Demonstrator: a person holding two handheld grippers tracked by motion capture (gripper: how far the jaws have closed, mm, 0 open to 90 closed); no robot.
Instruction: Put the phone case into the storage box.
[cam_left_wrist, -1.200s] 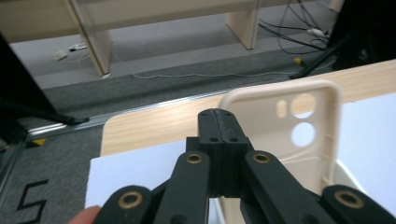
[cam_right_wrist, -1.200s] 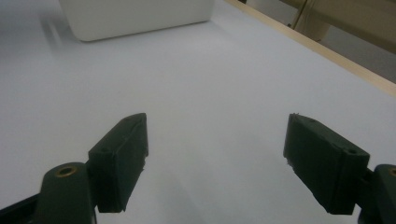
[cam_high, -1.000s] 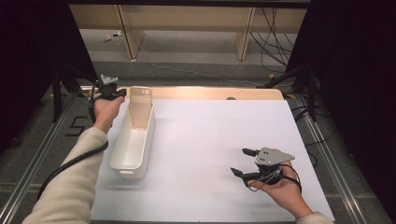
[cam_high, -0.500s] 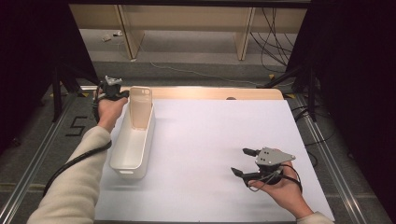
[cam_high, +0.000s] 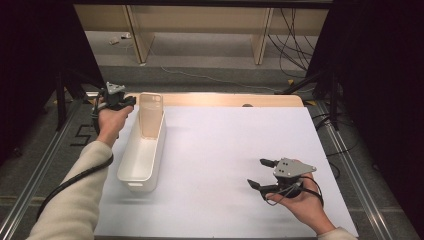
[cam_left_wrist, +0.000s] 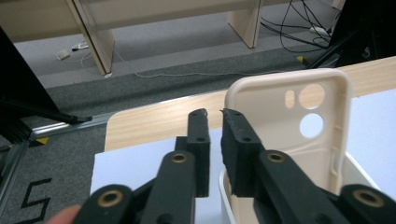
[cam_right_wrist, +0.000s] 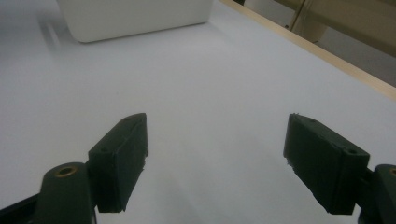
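Left gripper (cam_high: 131, 101) at table's far left corner, just beside phone case (cam_high: 150, 116). Jaws have just been opening; narrow gap now, nothing between the pads. Case edge seems just clear of right-hand pad, contact hard to judge.

Beige phone case stands upright in far end of white bin (cam_high: 141, 157), camera cutouts up.

Right gripper (cam_high: 260, 173) low over white table sheet (cam_high: 220, 150), near right, jaws wide, empty.

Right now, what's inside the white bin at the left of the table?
A beige phone case stands upright at the far end of the white bin, leaning on its end wall. The rest of the floor looks bare. The case's foot and the floor under it are hidden.
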